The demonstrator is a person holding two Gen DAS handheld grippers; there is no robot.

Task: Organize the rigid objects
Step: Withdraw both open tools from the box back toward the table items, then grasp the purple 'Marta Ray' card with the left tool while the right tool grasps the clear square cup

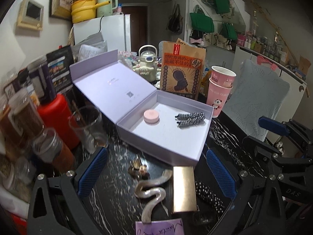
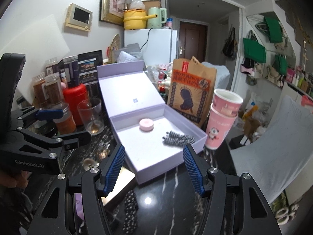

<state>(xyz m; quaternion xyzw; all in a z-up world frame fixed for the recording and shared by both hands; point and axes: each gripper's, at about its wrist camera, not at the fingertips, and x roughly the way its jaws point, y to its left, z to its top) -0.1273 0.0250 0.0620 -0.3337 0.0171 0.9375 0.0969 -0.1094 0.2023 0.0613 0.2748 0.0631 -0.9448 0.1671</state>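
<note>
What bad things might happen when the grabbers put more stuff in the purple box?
1. The stacked pink cups stand right by the box; a bump might topple them.
2. The empty glass near the left hand-held gripper could be knocked.
3. The wavy hair clip looks slippery and may slip when pinched.

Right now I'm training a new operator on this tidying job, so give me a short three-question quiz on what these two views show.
1. True or false: the lavender box lies open, its lid folded back.
2. Which two items are already inside the box?
A. gold case and wavy hair clip
B. pink round case and checked hair tie
C. drinking glass and pink cup
3. Fill in: both grippers' fingers are ____ and hold nothing.

Key
1. True.
2. B: the pink round case and checked hair tie; the gold case and wavy hair clip lie on the table.
3. Open: left gripper, right gripper.
</note>
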